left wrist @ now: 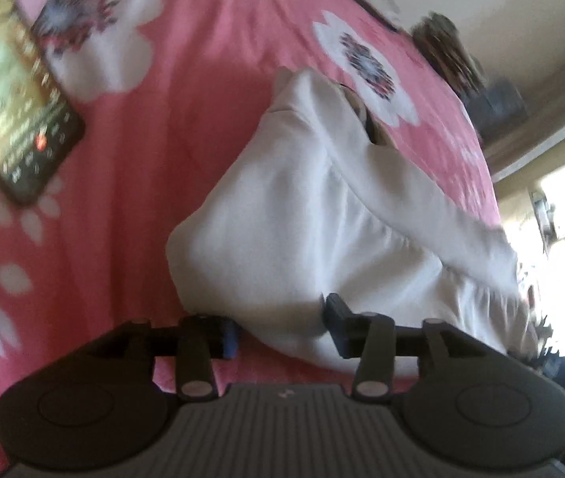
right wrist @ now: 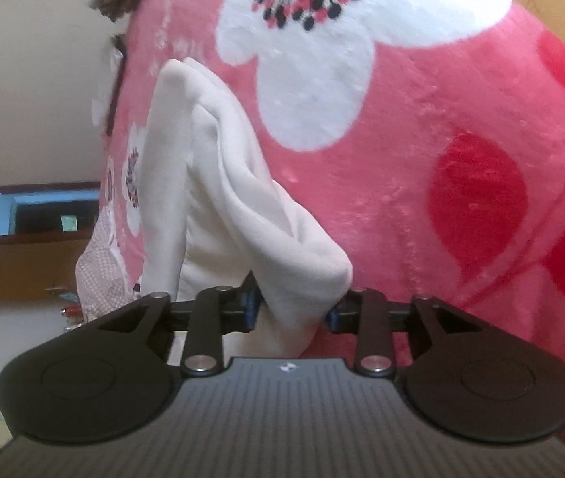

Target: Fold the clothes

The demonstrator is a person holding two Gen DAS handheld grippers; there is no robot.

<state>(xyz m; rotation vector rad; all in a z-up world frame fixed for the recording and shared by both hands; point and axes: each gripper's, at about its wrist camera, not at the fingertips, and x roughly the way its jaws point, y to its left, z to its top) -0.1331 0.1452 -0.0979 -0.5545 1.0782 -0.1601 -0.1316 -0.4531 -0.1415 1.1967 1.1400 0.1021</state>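
I am working over the pink flowered blanket (right wrist: 422,151) on the bed. The white garment (left wrist: 322,219) is lying bunched ahead of both grippers, its near edge reaching back between my fingers. My right gripper (right wrist: 294,306) is pinching a fold of it; my left gripper (left wrist: 282,334) is standing partly open around the hem, pads not clearly pressing. I am risking a lopsided fold if that loose side slips. A phone (left wrist: 15,91) is lying well off to the left gripper's left.

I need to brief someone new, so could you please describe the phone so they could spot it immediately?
Start from the pink flowered blanket covering the bed. Left of the white garment lies the phone, a dark flat slab with its screen lit, the only hard, glowing thing there.
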